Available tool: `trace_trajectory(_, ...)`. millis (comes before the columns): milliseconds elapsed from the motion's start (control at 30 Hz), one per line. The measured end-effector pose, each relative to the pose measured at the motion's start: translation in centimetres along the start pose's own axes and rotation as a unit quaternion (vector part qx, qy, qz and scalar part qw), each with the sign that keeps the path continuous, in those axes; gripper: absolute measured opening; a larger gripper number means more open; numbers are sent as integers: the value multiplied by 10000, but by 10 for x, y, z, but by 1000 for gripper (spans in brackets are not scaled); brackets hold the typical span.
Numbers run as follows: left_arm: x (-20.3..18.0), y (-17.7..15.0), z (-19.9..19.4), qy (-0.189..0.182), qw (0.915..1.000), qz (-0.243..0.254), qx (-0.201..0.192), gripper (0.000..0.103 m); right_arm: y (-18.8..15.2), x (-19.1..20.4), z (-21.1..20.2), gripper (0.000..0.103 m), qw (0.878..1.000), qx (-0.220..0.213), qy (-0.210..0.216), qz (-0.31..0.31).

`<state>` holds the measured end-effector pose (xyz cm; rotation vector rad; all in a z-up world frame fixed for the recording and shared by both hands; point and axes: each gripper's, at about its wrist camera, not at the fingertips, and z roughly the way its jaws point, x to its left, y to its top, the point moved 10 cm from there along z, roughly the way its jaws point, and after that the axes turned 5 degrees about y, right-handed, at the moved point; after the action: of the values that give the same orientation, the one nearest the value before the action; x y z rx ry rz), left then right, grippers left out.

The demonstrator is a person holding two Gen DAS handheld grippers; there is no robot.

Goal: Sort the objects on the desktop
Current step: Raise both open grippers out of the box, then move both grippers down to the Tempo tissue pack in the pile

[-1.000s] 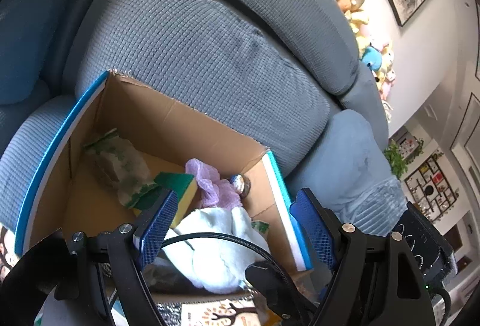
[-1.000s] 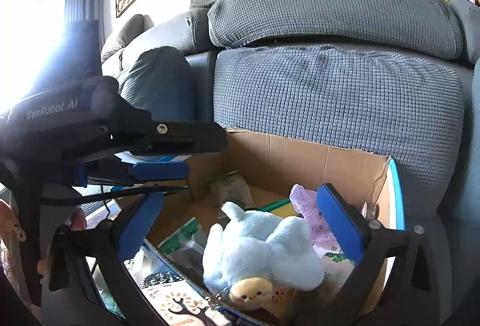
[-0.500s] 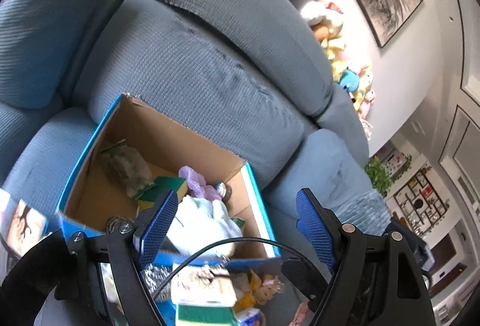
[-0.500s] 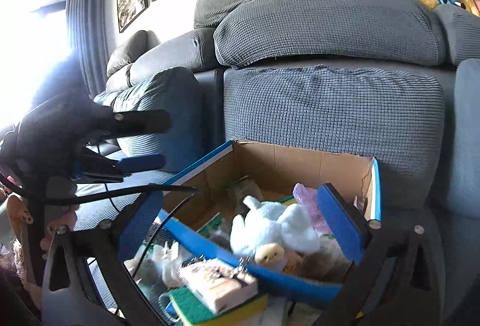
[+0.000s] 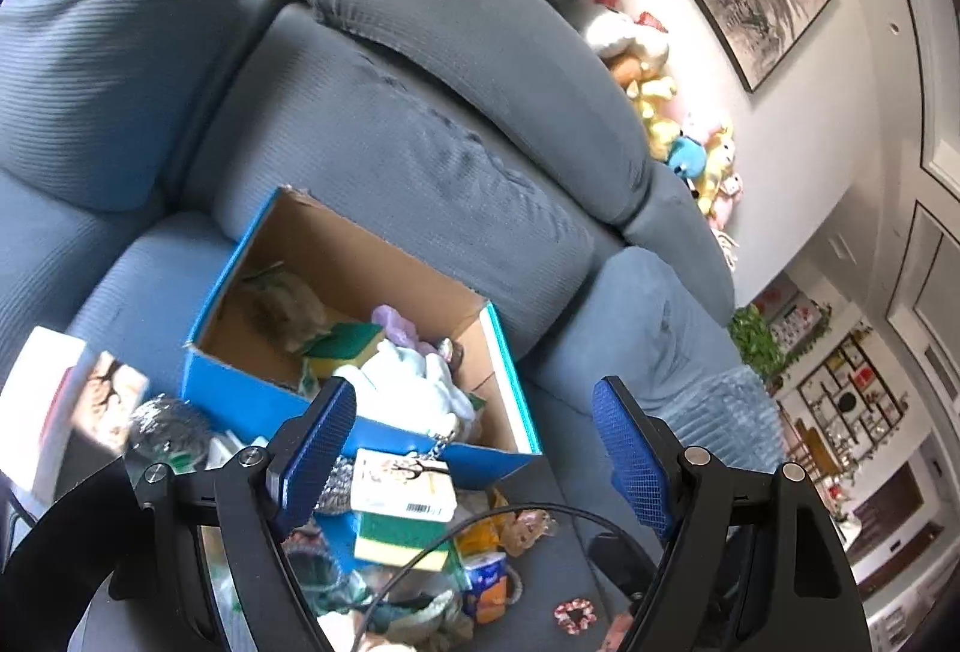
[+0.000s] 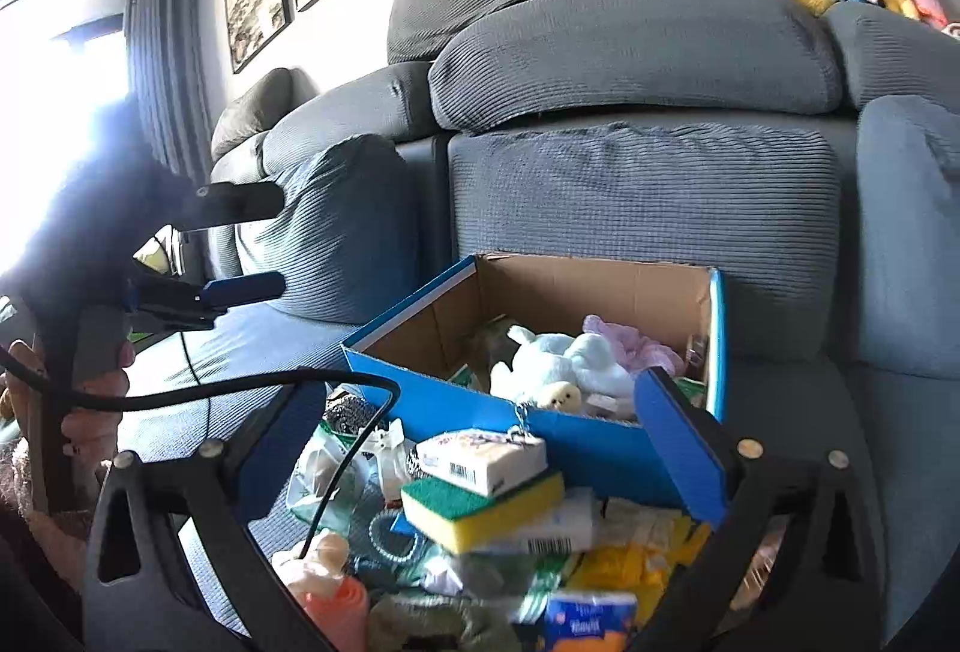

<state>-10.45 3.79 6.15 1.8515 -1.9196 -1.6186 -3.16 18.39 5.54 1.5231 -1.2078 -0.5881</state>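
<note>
Cardboard, blue outside and bare brown within, makes the open box (image 6: 540, 346) that sits on the grey sofa (image 6: 648, 196), its far wall against the backrest. Inside the box a white plush toy (image 6: 564, 364) lies near the front wall, with a purple cloth (image 6: 630, 346) behind it and a green-and-yellow sponge (image 5: 345, 346) toward the middle; the box's left half shows bare floor. In front of the box's front wall, loose things crowd the seat: a second sponge (image 6: 480, 508) with a white barcoded packet (image 6: 486, 457) resting on top, steel scourers (image 5: 165, 427) near the front left corner, and a small red ring (image 5: 575, 615) apart on clear cushion. Right of the box the seat lies open. The left gripper (image 5: 474, 448) hangs above the front wall, jaws wide and holding nothing. The right gripper (image 6: 480, 460) is likewise spread wide over the pile; the wrapped items lowest in its view are too blurred to name.
</note>
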Motion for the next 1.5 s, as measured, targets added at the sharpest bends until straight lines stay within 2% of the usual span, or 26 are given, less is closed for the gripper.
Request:
trace_trajectory(300, -20, -30, -32, -30, 9999, 44, 162, 81, -28, 9, -44, 103, 9992, 106, -149, 364)
trace_trajectory(400, -24, -43, -35, 9, 9996, -4, 292, 81, -37, 13, -50, 103, 9986, 199, -187, 461)
trace_trajectory(567, -34, -67, -36, -165, 9979, -60, 615, 81, -51, 19, -58, 103, 9980, 310, -179, 527)
trace_trajectory(733, -26, -77, -43, 16, 9981, -270, 554, 81, -66, 16, -65, 103, 9964, 396, -282, 695)
trace_trajectory(800, -31, -83, -42, -69, 9978, -270, 594, 81, -77, 8, -68, 103, 9948, 493, -494, 741)
trace_trajectory(933, -48, -99, -32, -350, 9956, -249, 831, 81, -99, -17, -70, 103, 9888, 716, -898, 954)
trace_trajectory(1133, -77, -129, -2, -461, 9909, -20, 1262, 81, -114, -31, -68, 103, 9860, 834, -1025, 1016)
trace_trajectory(1333, -84, -154, 30, -612, 9824, -158, 1760, 81, -128, -40, -55, 103, 9843, 955, -943, 1147)
trace_trajectory(1500, -80, -167, 53, -731, 9741, -387, 2103, 81, -137, -47, -41, 103, 9813, 1165, -1118, 1052)
